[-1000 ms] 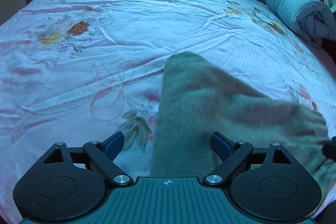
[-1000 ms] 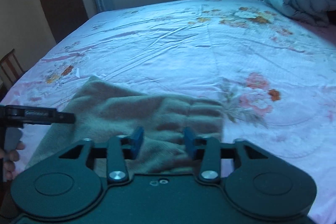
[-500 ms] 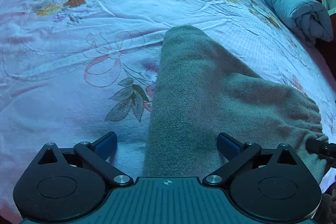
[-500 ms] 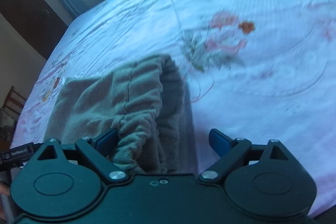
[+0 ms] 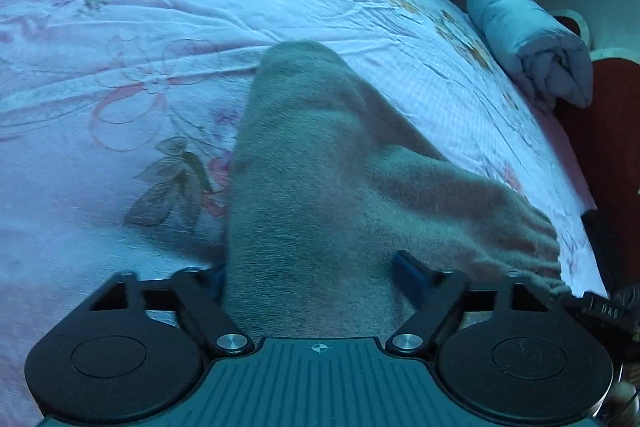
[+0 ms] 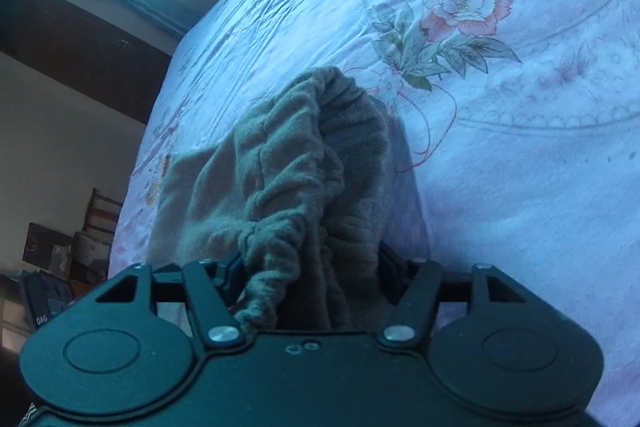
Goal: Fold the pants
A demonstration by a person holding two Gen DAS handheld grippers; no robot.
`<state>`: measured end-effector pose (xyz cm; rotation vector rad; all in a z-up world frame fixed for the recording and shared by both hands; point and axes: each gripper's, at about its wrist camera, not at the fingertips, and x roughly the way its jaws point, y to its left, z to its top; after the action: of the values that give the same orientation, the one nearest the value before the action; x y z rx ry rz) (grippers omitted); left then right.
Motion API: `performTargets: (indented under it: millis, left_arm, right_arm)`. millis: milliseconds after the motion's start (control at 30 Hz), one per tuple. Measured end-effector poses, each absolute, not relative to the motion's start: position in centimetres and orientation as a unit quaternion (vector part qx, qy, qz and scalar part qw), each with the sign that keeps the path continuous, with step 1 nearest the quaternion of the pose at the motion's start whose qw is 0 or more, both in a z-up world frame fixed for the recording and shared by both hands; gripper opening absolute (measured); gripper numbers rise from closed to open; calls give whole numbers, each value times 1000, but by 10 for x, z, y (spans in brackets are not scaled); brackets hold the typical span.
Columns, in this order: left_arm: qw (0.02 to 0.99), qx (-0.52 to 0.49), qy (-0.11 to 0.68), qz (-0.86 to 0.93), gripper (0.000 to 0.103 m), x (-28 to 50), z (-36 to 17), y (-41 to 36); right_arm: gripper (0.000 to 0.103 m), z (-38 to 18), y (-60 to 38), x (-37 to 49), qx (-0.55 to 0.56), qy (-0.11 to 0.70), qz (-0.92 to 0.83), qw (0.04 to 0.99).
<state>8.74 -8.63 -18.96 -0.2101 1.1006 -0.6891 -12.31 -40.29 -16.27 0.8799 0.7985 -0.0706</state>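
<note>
One pair of grey-green pants (image 5: 320, 163) lies half folded at the near edge of the flowered bed sheet (image 5: 120, 155). Both jaws closing: left gripper (image 5: 316, 275) around the folded leg edge, right gripper (image 6: 310, 275) on the bunched elastic waistband; full clamp unconfirmed. Advice: bite all layers, lift both evenly, keep edges lined up. Also one rolled quilt (image 5: 528, 39).

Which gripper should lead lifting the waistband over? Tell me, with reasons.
Right. The right gripper has the gathered waistband bunched between its closing jaws; the left gripper is closing on plain cloth of the pants.
</note>
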Motion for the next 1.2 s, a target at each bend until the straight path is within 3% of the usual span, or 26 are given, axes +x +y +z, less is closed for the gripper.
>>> performTargets:
  millis: [67, 233, 333, 467, 800, 1200]
  left_arm:
    - [794, -78, 510, -322, 67, 88, -192, -87]
    - [805, -46, 506, -307, 69, 89, -193, -103]
    - [817, -43, 486, -306, 42, 79, -181, -100]
    - [832, -48, 454, -314, 25, 67, -162, -91]
    - [862, -101, 369, -332, 24, 71, -103, -88]
    - [893, -79, 330, -297, 24, 224, -67, -139]
  right_arm:
    - [57, -163, -398, -121, 393, 382, -38, 836]
    - [67, -164, -386, -103, 320, 407, -36, 855]
    - [48, -154, -381, -102, 323, 407, -39, 853]
    - [40, -138, -372, -114, 318, 381, -33, 867]
    - [39, -75, -359, -108, 308, 299, 1, 903]
    - [39, -53, -421, 30, 332, 260, 12, 907]
